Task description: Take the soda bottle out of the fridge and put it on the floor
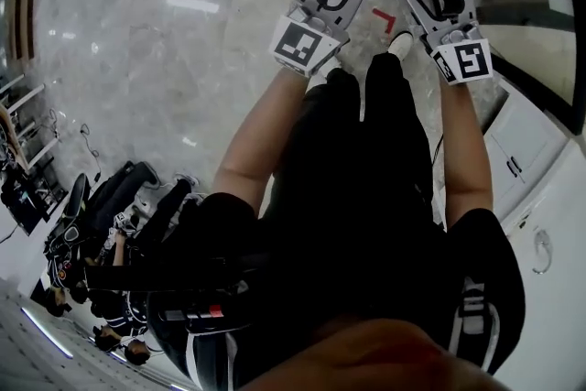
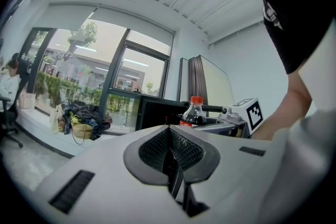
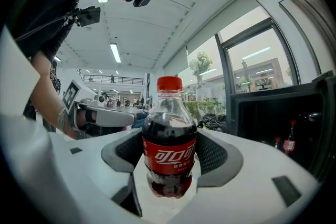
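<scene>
Person: dark clothing fills the lower head view; two bare forearms reach forward and down, one to each gripper.
Left gripper: its fingers are pressed together with nothing between them; it hangs over bare floor, beside the right one.
Right gripper: its fingers clamp the soda bottle at the red label, red cap up.
Bottle position: outside the fridge, held just beyond the person's white shoes; whether its base touches the floor cannot be told.
Task progress: removal looks done; setting the bottle down and letting go remain.
Floor: pale, glossy, marble-patterned, with a red tape corner between the grippers.
Fridge: dark, open, just past the bottle, small bottles inside.
Room: tall windows, bags heaped below them, white ceiling with strip lights.
</scene>
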Demonstrator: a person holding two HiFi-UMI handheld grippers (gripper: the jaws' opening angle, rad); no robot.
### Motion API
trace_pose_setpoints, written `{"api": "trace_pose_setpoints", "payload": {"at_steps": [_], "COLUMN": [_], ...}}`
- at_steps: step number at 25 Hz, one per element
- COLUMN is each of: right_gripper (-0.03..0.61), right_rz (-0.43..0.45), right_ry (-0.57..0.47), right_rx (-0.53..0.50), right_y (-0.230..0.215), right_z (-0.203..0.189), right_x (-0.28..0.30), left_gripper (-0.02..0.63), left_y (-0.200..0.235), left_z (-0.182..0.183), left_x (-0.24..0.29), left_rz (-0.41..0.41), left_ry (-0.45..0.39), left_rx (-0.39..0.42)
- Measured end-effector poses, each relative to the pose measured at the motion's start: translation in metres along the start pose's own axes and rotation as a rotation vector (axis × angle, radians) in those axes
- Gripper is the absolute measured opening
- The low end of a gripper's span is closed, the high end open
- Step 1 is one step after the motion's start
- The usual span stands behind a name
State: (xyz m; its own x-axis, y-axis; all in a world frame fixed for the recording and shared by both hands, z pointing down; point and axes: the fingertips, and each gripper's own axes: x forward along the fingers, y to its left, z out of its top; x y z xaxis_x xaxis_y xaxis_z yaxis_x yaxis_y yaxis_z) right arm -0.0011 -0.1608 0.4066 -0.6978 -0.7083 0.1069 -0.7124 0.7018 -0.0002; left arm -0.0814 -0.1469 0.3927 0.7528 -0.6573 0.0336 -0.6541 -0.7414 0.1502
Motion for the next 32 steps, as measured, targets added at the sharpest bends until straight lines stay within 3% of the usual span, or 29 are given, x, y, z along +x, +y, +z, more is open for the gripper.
{"api": "trace_pose_setpoints", "payload": {"at_steps": [7, 12, 21, 32], "right_gripper": [0.307, 0.307, 0.307, 0.307], "right_rz": [-0.017, -0.046, 0.013, 0.1], "right_ry": [0.005, 0.044, 0.112, 0.251], "right_rx": [0.033, 0.062, 0.126, 0.186], "right_y": [-0.044, -0.061, -0.04, -0.019], "right_z": [-0.095, -0.191, -0.367, -0.575], "right_x": [0.017, 0.026, 0.032, 0.055], "left_gripper": [0.005, 0.005, 0.005, 0.005], "left_y": [0.024, 0.044, 0.037, 0.068], "left_z": [-0.089, -0.175, -0.357, -0.52], "left_x": [0.029, 0.047, 0.045, 0.039], "left_rz": [0.093, 0.161, 0.181, 0.178], "left_ry": [0.012, 0.028, 0.121, 0.223], "left_rx": [-0.071, -0.087, -0.12, -0.144]}}
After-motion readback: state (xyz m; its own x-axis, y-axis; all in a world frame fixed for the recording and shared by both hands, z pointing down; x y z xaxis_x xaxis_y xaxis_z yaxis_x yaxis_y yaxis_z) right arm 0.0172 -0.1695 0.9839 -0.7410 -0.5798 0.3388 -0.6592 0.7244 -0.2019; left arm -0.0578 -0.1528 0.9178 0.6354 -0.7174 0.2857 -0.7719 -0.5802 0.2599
